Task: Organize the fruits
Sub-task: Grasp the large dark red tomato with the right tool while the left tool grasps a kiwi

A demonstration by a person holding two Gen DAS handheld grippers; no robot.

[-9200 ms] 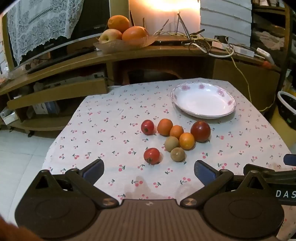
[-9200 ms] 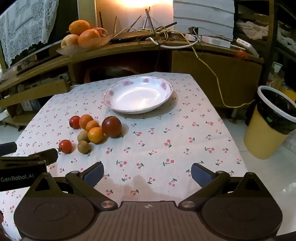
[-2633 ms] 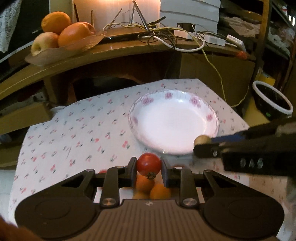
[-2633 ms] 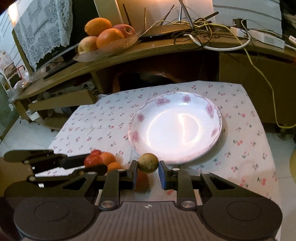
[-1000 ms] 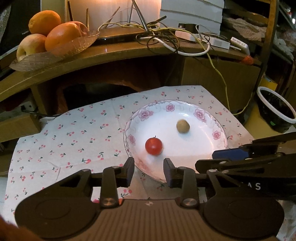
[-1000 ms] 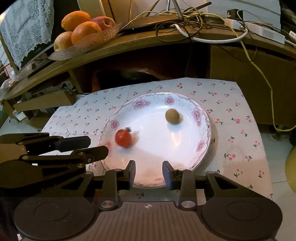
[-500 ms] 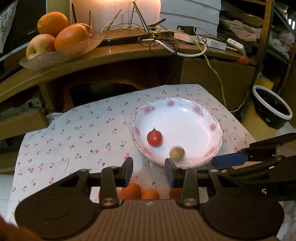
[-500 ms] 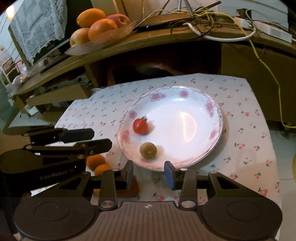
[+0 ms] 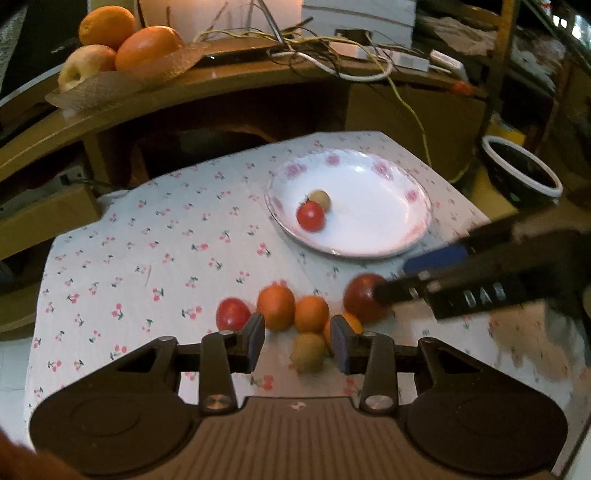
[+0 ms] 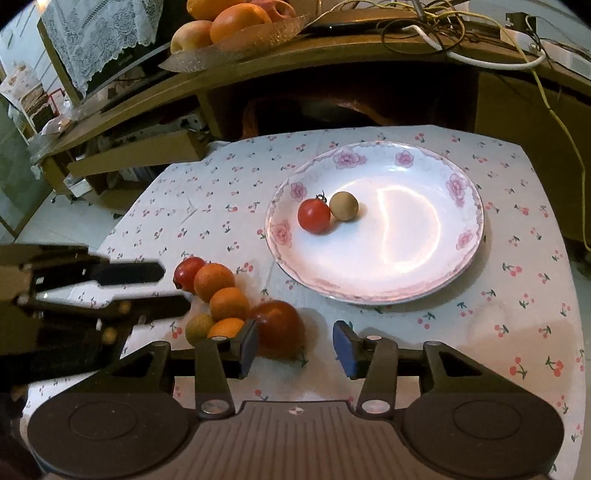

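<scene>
A white floral plate [image 9: 384,236] [image 10: 424,266] holds a small red tomato [image 9: 310,216] [image 10: 314,215] and a brown kiwi [image 9: 320,198] [image 10: 344,206], touching each other. On the cloth lies a cluster: a red tomato [image 9: 232,314] [image 10: 187,272], oranges [image 9: 276,307] [image 10: 214,281], a kiwi [image 9: 307,351] [image 10: 198,328] and a large dark red fruit [image 9: 364,297] [image 10: 279,328]. My left gripper [image 9: 298,341] is open and empty over the kiwi and oranges. My right gripper [image 10: 293,347] is open and empty, with the dark red fruit just ahead between its fingers.
A wooden shelf behind the table carries a glass dish of oranges and an apple [image 9: 110,55] [image 10: 229,22] and tangled cables [image 9: 332,55]. A bin with a black liner [image 9: 521,173] stands at the right of the table.
Both grippers have pulled back from the plate toward the fruit cluster. The kiwi has rolled across the plate and now rests against the tomato.
</scene>
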